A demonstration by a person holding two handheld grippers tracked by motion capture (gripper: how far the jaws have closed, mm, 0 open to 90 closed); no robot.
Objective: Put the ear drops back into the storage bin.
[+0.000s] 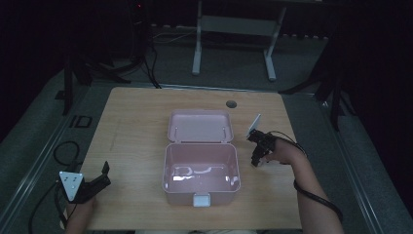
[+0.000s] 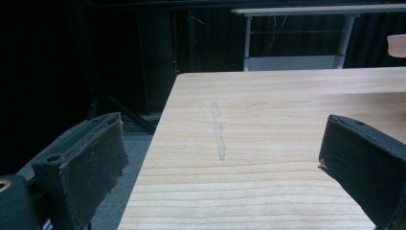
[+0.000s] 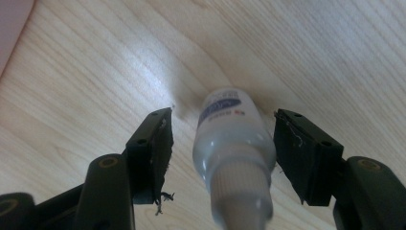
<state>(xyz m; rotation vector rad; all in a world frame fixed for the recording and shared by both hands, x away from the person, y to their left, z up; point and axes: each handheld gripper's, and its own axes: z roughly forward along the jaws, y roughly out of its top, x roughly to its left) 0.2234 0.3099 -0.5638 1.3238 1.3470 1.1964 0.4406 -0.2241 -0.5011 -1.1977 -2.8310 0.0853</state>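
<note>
An open pink box (image 1: 165,168) stands mid-table, its lid (image 1: 199,126) laid back and its inside bare. Just right of the box, my right gripper (image 1: 256,158) points down at the table. In the right gripper view a small white bottle (image 3: 234,143) with a blue label stands between the jaws of the right gripper (image 3: 223,117). The jaws are open around it, with a clear gap on the left side. My left gripper (image 1: 105,175) rests near the table's front left corner. In its own view the left gripper (image 2: 222,127) is wide open over bare wood.
The wooden table (image 1: 136,126) has a round cable hole (image 1: 231,104) near its far edge. A white latch (image 1: 201,199) sits on the box's front wall. Beyond the table are dark floor, cables and another table's legs (image 1: 197,44).
</note>
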